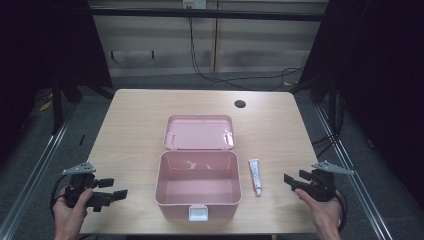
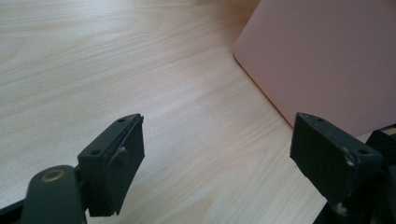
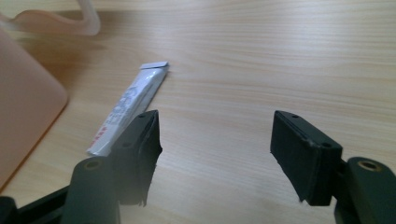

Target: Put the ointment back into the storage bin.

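Note:
A pink plastic box (image 1: 197,184) stands open at the table's front middle, its lid (image 1: 199,132) laid back flat behind it and a white latch (image 1: 198,214) on its front wall. The box looks empty inside. A small white tube (image 1: 256,176) lies on the table just right of the box; in the right gripper view the tube (image 3: 131,105) lies ahead and left of the jaws. My left gripper (image 1: 114,189) rests open near the front left, left of the box (image 2: 322,56). My right gripper (image 1: 296,180) is open at the front right, right of the tube.
The wooden table (image 1: 135,130) has a round cable hole (image 1: 240,104) at its back right. Black cables (image 1: 225,77) run across the floor behind it. Dark curtains flank both sides, with metal rails along the floor.

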`<state>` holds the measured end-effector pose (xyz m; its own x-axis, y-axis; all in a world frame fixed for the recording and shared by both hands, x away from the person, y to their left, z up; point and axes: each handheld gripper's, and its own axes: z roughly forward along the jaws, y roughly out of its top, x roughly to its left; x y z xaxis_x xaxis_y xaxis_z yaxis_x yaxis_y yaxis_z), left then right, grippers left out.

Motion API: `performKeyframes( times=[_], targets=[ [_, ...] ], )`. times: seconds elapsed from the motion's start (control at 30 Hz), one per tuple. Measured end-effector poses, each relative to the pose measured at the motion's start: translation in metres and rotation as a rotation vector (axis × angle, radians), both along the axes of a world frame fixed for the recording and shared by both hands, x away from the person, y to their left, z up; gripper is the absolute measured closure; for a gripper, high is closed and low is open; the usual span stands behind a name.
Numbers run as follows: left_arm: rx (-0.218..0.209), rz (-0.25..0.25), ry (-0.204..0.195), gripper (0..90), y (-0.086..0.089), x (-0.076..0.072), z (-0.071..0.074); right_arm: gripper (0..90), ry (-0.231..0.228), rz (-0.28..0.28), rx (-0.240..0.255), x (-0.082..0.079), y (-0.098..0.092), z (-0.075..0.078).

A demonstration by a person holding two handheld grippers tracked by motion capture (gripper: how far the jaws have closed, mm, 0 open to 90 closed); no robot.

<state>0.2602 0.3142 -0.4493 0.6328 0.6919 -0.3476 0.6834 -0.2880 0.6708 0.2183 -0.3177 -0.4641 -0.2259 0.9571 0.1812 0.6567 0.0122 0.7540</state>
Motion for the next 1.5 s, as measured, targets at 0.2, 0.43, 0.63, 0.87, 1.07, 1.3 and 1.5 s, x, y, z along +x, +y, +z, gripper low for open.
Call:
performKeyframes(
  times=[0.2, 0.43, 0.63, 0.87, 1.07, 1.3, 1.5],
  targets=[
    [0.017, -0.007, 0.006, 17.6, -0.002, -0.001, -0.001, 50.2, 0.078, 0.042, -0.008, -0.001, 0.006, 0.009],
    [0.012, -0.002, 0.003, 17.6, -0.002, -0.001, -0.001, 56.3, 0.063, 0.029, 0.050, 0.000, 0.010, 0.017],
    [0.009, -0.001, 0.004, 17.6, -0.002, -0.001, 0.000, 60.3, 0.090, 0.036, 0.042, 0.002, 0.009, 0.031],
    [0.017, -0.004, 0.009, 17.7, -0.002, 0.000, -0.001, 58.7, 0.143, 0.062, 0.069, 0.006, 0.011, 0.042],
    [0.014, 0.001, 0.007, 17.6, -0.001, 0.000, -0.001, 56.2, 0.245, 0.083, 0.065, 0.014, 0.021, 0.048],
    [0.007, 0.010, 0.009, 17.6, 0.000, 0.001, -0.001, 49.8, 0.314, 0.087, 0.032, 0.028, 0.029, 0.050],
    [0.004, 0.014, 0.006, 17.6, 0.002, 0.001, -0.001, 51.5, 0.373, 0.095, 0.033, 0.038, 0.033, 0.055]
  ],
)
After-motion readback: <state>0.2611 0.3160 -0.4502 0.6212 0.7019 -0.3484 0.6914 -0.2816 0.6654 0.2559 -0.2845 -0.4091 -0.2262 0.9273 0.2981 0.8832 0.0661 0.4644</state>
